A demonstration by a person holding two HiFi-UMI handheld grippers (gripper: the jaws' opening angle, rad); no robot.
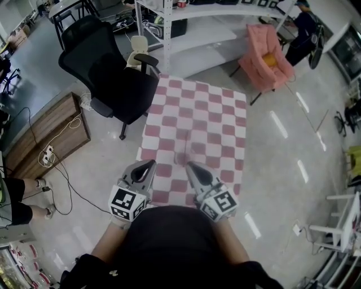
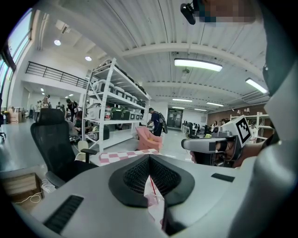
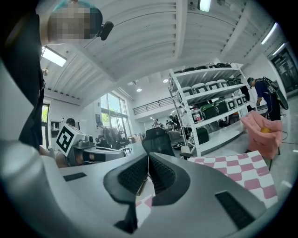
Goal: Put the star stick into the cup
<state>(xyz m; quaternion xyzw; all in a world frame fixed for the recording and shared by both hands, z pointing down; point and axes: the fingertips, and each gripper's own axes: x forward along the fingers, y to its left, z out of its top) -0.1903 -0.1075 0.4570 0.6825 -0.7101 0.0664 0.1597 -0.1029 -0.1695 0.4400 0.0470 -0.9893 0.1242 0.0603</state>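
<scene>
No star stick or cup shows clearly in any view. My left gripper (image 1: 150, 165) and right gripper (image 1: 190, 166) hang side by side close to the person's body, over the near edge of a pink-and-white checked cloth (image 1: 197, 113). Both point forward. The left gripper (image 2: 149, 157) has its jaws pressed together with nothing held; a thin red line shows in the gap below them, and I cannot tell what it is. The right gripper (image 3: 148, 155) is also shut and empty. A faint smudge (image 1: 183, 155) lies on the cloth ahead of the jaws.
A black office chair (image 1: 107, 68) stands at the cloth's far left corner, a pink chair (image 1: 265, 56) beyond its far right. A wooden cabinet (image 1: 45, 135) with cables is at the left, white shelving (image 1: 197, 11) at the back. A person (image 1: 304, 28) stands far right.
</scene>
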